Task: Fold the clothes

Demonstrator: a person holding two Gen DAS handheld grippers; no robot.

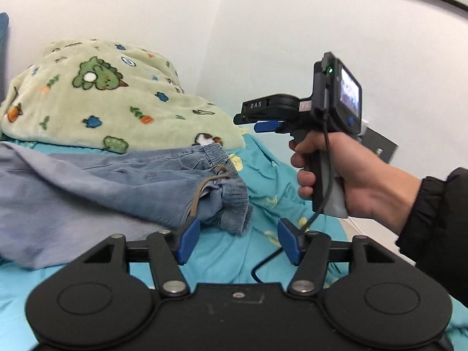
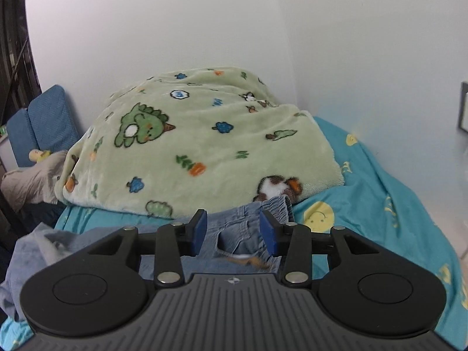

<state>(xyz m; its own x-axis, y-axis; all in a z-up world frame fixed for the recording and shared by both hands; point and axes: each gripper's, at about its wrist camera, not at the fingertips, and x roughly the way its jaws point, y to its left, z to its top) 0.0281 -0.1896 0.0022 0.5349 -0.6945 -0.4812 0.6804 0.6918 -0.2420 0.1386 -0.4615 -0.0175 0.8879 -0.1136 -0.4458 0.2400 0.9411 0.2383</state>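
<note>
1. Lying on the teal bedsheet with yellow smiley prints, the pale blue denim trousers with an elastic waistband sit ahead of and just left of the left gripper, waistband end nearest its blue fingers.
2. Both fingers of the left gripper stand apart with only bedsheet and the edge of the waistband showing between them; nothing is pinched.
3. From the right wrist view, the right gripper also has its fingers parted, with the waistband and the brown drawstring lying beyond and beneath the gap, not gripped.
4. Beyond both sets of fingers, farther up the bed, a bulky green fleece blanket with dinosaur and carrot prints is heaped against the white wall.
5. Judging by how the trousers lie, a layer seems already doubled over at the waistband, so one fold looks made.
6. The cloth remains loose and rumpled toward the left, so smoothing and at least one more fold appear left to do.
7. A person's hand carries the right gripper to the right of the left fingers.
</note>
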